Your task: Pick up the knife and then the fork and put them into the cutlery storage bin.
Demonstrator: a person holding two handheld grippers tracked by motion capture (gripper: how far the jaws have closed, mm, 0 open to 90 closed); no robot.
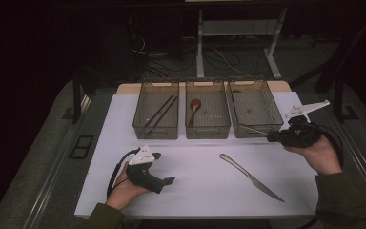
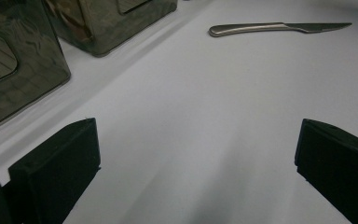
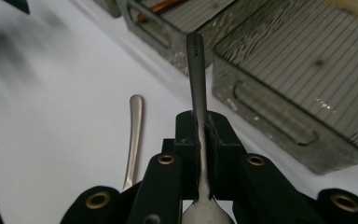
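A person seated at the near edge of a white table [image 1: 195, 191] is working a hand-held gripper in each hand. The right gripper [image 1: 270, 137] is hanging above the table's right edge, just in front of the right-hand bin [image 1: 253, 107], and its jaws are clenching the handle of a metal utensil [image 3: 196, 70]. The right gripper view is showing the slim handle sticking straight out between the two black pads, with the wider end of the piece sitting back toward the gripper body; whether that end is a fork or a spoon cannot be told. In the high view the free end of the handle is reaching over the near rim of that right-hand bin.

The left gripper [image 1: 164, 168] is resting low near the table's near-left corner, its jaws standing wide apart and grasping nothing, with bare tabletop lying between them in the left gripper view.

A table knife [image 1: 251, 177] is lying flat on the near-right part of the table, handle pointing toward the bins and blade toward the near-right corner, well apart from both grippers.

Three smoky see-through bins are sitting side by side along the far edge. The left bin [image 1: 155, 110] is holding dark chopsticks [image 1: 161, 112], and the middle bin [image 1: 208, 110] is holding a reddish-brown spoon [image 1: 194, 109].
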